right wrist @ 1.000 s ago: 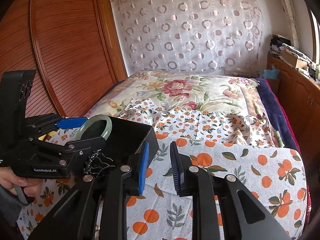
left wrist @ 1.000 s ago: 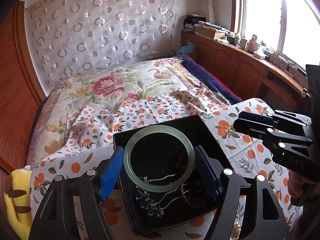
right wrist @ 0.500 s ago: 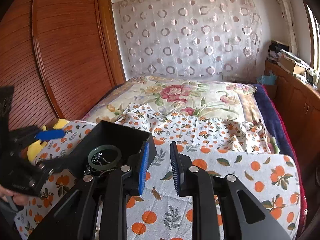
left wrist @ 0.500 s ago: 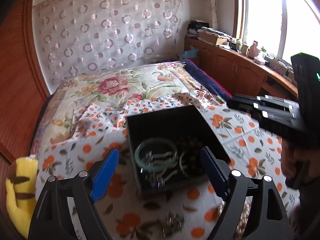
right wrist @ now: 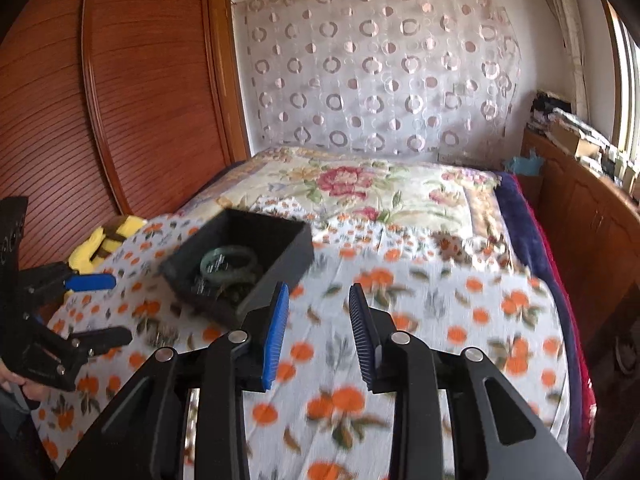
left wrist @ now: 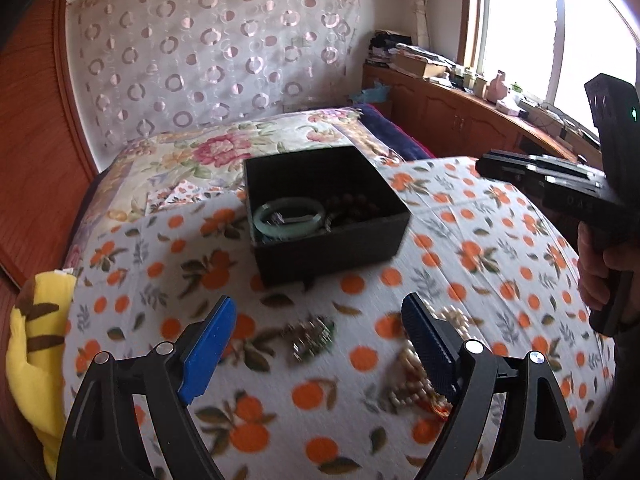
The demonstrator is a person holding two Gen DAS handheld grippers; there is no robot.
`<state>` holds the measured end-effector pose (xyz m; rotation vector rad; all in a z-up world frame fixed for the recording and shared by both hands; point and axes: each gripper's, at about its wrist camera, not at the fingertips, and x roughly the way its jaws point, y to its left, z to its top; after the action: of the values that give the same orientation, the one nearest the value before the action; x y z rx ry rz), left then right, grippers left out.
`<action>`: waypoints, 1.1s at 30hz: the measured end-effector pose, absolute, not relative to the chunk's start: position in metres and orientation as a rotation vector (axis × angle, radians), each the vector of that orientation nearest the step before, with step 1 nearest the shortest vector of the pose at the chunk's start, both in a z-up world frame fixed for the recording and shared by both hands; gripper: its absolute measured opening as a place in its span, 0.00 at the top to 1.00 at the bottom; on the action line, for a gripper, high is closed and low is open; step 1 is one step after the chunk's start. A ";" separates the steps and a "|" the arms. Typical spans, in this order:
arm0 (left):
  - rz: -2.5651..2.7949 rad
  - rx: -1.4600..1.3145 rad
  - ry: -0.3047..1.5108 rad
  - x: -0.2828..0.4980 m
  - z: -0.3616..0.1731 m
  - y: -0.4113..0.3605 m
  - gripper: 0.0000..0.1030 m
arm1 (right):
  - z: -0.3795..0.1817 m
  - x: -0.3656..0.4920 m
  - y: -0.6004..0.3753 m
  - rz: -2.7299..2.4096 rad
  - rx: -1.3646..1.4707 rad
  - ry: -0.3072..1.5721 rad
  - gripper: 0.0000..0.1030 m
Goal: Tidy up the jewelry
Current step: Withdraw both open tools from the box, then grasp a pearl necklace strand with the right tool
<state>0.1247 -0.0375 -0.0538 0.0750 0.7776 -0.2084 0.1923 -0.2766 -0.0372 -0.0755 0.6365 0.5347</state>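
Observation:
A black open box [left wrist: 332,248] sits on the orange-print cloth; it also shows in the right wrist view [right wrist: 280,268]. Inside lie a pale green jade bangle [left wrist: 289,219], hairpins and a dark bead bracelet [left wrist: 352,208]. The bangle also shows in the right wrist view [right wrist: 228,262]. My left gripper [left wrist: 316,332] is open and empty, near side of the box, over a small green-and-silver brooch [left wrist: 310,334]. A pearl necklace [left wrist: 416,376] lies by its right finger. My right gripper [right wrist: 314,324] is open a little and empty, right of the box.
A yellow striped plush [left wrist: 32,344] lies at the cloth's left edge. A flowered quilt [right wrist: 360,188] covers the bed beyond the box. A wooden wardrobe [right wrist: 120,100] stands at left, and wooden cabinets [left wrist: 460,120] run under the window at right.
My left gripper let go of the jade bangle into the box, then pulled back and up toward me. The brooch and pearls came into view. My right gripper drew back too.

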 end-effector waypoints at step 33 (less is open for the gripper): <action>-0.210 -0.002 0.869 0.098 -0.107 -0.022 0.21 | -0.111 0.166 -0.185 0.674 -0.308 0.870 0.92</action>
<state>0.0977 -0.0218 -0.1072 -0.0020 0.8692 -0.2105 0.1656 -0.1854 -0.1111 -0.3078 0.8698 0.6740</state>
